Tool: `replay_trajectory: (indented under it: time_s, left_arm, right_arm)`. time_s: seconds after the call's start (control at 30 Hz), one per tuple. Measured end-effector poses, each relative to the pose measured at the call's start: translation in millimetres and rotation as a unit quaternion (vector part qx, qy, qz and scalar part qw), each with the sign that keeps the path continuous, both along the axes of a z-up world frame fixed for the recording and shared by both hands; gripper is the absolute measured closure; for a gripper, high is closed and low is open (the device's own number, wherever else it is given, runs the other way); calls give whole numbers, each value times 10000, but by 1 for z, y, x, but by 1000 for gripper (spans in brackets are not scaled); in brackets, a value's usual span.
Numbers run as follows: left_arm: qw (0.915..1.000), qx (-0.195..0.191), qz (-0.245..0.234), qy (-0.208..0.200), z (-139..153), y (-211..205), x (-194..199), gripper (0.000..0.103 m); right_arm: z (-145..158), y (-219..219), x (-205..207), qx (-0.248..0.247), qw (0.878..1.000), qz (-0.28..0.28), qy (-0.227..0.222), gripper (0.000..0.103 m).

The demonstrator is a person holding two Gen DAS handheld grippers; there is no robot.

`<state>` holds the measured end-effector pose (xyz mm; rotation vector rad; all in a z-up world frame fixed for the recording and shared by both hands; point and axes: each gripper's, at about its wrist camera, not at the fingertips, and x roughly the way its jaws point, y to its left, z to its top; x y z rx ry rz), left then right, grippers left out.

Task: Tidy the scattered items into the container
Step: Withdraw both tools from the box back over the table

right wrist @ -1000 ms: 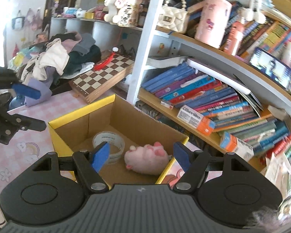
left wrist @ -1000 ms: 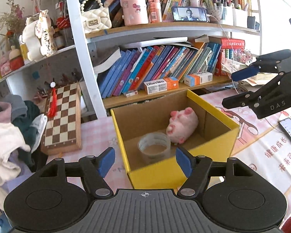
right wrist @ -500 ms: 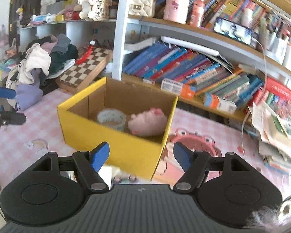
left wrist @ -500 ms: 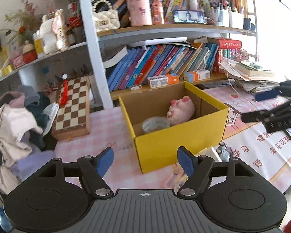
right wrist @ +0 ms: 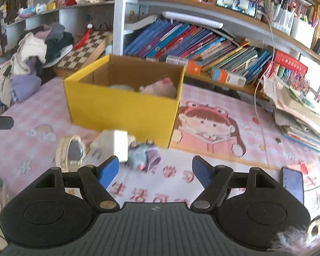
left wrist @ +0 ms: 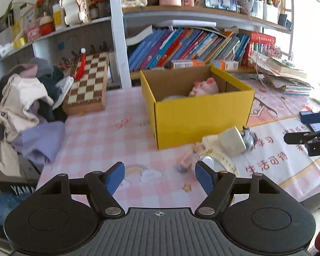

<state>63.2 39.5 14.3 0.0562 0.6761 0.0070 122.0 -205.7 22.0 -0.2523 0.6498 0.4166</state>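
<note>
A yellow cardboard box (left wrist: 202,117) (right wrist: 121,108) stands on the pink checked tablecloth, holding a pink plush pig (left wrist: 204,87) (right wrist: 157,88) and a tape roll whose rim barely shows. In front of the box lie a white block (left wrist: 232,140) (right wrist: 114,146), a small grey-purple plush toy (left wrist: 248,136) (right wrist: 144,153), a patterned tape ring (left wrist: 219,164) (right wrist: 69,151) and a small pink figure (left wrist: 188,160). My left gripper (left wrist: 160,177) is open above the cloth, left of the tape ring. My right gripper (right wrist: 155,170) is open, just short of the plush toy.
A chessboard (left wrist: 87,83) leans by a pile of clothes (left wrist: 25,102) at the left. Shelves of books (right wrist: 192,42) run behind the box. Stacked papers (right wrist: 298,106) and a phone (right wrist: 292,183) sit at the right.
Both grippers have pulled back and down from above the box, so the loose items in front of it have come into view. Both stay open with nothing held.
</note>
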Motion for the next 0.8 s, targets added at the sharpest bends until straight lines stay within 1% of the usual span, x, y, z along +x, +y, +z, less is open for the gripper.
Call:
replay_trajectory:
  time_s: [0.17,0.27,0.33,0.5,0.63,0.77,0.8]
  left_arm:
    - [9998,-96,-35,177,-13,-6,-4,28]
    - [9995,-85,-112,287,-20,-12,-4,28]
    - [9992,-82,-146,350,-24,-14,-3,28]
    - [9984,-120,-219,505,-33,-19,-2,28]
    - [9974,-168,-282,645,-40,-25,-2,24]
    - [9964,-133,-381,744,-44,-30,0,21]
    - [9962,-119,-394,767,-45,-31,1,18]
  right_arm:
    - [-13,10,-11,-56,9998,85,189,27]
    - [-21,17,-17,-99,9992,200,320,26]
    - [-26,22,-21,-154,9986,317,401,24]
    - [-31,29,-20,-196,9971,472,557,21]
    - [-34,31,-18,-223,9965,506,622,21]
    - [-36,33,-16,-241,9960,525,685,21]
    - [-36,32,-15,-236,9960,511,701,20]
